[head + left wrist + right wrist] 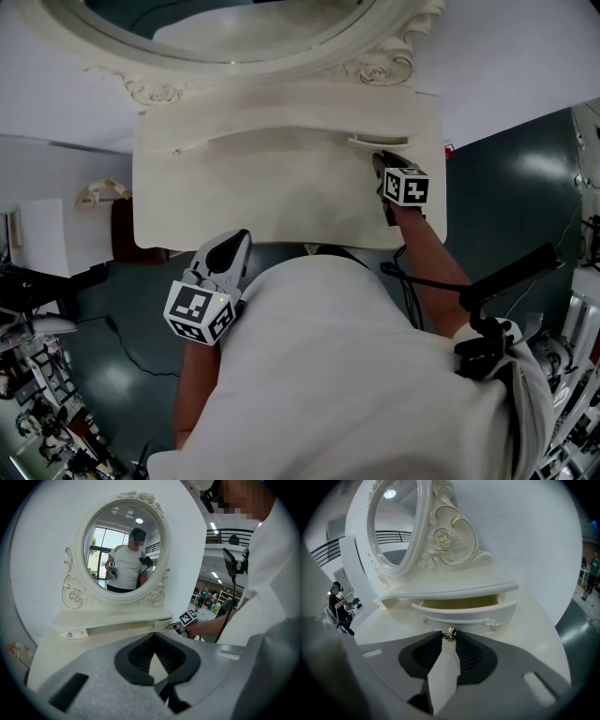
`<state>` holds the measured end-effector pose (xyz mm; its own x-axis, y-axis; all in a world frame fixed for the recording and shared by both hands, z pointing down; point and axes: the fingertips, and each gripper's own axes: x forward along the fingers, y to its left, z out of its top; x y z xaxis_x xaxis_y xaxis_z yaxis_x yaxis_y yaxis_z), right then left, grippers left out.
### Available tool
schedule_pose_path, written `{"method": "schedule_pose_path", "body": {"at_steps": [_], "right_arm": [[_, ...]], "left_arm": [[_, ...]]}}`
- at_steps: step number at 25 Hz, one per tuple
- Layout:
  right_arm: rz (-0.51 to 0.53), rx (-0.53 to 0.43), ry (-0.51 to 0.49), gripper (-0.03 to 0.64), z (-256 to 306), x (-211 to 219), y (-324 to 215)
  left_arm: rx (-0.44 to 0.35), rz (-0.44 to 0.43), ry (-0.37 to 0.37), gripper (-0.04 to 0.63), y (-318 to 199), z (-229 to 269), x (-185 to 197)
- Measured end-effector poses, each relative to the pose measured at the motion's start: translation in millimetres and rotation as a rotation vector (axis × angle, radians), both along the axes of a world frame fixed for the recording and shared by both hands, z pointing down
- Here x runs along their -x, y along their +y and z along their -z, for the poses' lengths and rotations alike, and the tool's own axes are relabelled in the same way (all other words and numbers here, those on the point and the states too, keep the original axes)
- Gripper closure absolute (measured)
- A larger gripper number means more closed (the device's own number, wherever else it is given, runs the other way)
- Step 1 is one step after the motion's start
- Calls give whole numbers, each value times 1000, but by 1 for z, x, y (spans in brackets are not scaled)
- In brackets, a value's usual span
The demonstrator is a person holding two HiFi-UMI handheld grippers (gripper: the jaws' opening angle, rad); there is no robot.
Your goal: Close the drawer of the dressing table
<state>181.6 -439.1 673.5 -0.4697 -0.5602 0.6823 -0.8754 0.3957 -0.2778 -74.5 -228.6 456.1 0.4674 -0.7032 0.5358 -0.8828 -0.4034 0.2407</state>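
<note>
The cream dressing table (281, 202) has a small drawer (378, 142) under the mirror shelf at the right, and it stands partly open. In the right gripper view the drawer front (464, 613) is pulled out and its yellowish inside shows. My right gripper (449, 637) is shut on the drawer's small metal knob (449, 633), which sits between the fingertips. From above, the right gripper (382, 167) reaches to the drawer front. My left gripper (236, 246) hangs at the table's front edge, shut and holding nothing. From the left gripper (155, 649), the drawer (164, 619) shows far right.
An oval mirror (124, 550) in a carved frame stands at the back of the table. A second small drawer (70, 633) at the left is closed. Dark green floor with cables (122, 347) lies around the table, and white furniture (47, 234) stands at the left.
</note>
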Motion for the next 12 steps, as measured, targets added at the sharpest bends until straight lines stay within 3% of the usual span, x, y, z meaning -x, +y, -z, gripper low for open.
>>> {"method": "schedule_pose_path", "body": {"at_steps": [12], "right_arm": [[-8,-15,2,522,5,-5,-13]], "left_arm": [[2,9,3,595,2,2,-2]]}}
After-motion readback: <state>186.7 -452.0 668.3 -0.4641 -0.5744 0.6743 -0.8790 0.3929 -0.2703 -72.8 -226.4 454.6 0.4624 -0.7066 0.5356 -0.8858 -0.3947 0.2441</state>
